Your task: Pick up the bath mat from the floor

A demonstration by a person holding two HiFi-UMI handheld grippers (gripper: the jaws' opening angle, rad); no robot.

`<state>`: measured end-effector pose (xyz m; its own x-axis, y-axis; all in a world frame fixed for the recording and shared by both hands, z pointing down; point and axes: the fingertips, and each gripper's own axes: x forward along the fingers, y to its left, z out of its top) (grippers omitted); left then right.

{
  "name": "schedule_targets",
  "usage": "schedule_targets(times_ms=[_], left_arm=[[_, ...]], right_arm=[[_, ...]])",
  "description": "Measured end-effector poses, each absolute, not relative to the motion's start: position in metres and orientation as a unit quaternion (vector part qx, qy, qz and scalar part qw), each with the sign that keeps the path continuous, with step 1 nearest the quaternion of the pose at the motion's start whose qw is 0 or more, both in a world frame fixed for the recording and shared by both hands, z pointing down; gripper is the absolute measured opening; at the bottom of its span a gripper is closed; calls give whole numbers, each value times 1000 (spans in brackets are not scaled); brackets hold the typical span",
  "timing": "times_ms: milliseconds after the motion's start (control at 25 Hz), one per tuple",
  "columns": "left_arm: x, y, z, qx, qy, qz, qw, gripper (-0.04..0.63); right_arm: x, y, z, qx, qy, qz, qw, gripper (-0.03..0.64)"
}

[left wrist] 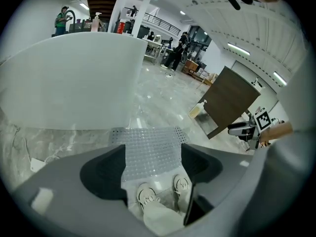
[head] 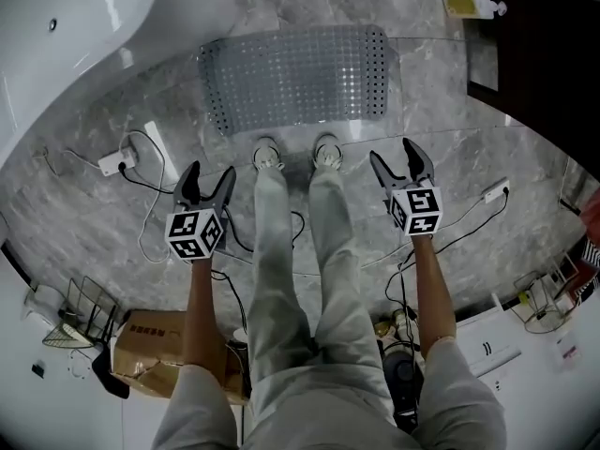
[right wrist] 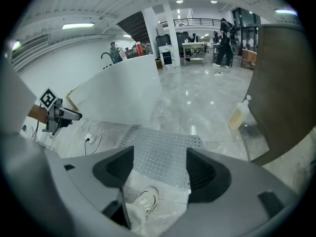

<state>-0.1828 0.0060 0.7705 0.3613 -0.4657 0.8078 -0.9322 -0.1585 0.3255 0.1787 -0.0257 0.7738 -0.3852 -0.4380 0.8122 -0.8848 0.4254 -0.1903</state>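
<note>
A clear, bumpy bath mat (head: 295,75) lies flat on the grey marble floor just ahead of the person's two shoes (head: 297,151). My left gripper (head: 208,180) hangs open above the floor left of the legs, nothing between its jaws. On the other side of the legs my right gripper (head: 401,163) is open and empty as well. Both stand well short of the mat. Between the jaws in the left gripper view I see the mat (left wrist: 149,151) and shoes (left wrist: 162,191); the right gripper view shows the mat (right wrist: 160,154) and one shoe (right wrist: 146,200).
A white bathtub (head: 70,36) curves along the left. A dark cabinet (head: 544,59) stands at the right, a soap bottle (head: 473,6) beside it. A power strip (head: 116,162) and cables lie on the floor at left; a cardboard box (head: 155,345) sits behind.
</note>
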Motion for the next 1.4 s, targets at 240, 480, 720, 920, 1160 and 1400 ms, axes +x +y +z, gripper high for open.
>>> schedule_targets(times_ms=[240,480,720,920,1160,1400], left_arm=[[-191,10,814,700,-494,287,429,347],[-186,17,857,704,-476,296,436,354],[-184,20,892,699,-481,292,442,359],[-179,19,915,702,-474,293,444,359],[-172,15,941,713,-461,296,437,359],[-167,12,978,719,-457,296,433,359]], right_arm=[[185,-26,829,423,-764,324,365,304],[190,-22,880,431,-751,337,370,308],[201,-17,938,430,-733,349,394,321],[218,-22,986,455,-707,359,405,336],[237,-28,1043,469,-681,379,416,360],[249,-34,1099,450,-677,383,440,364]])
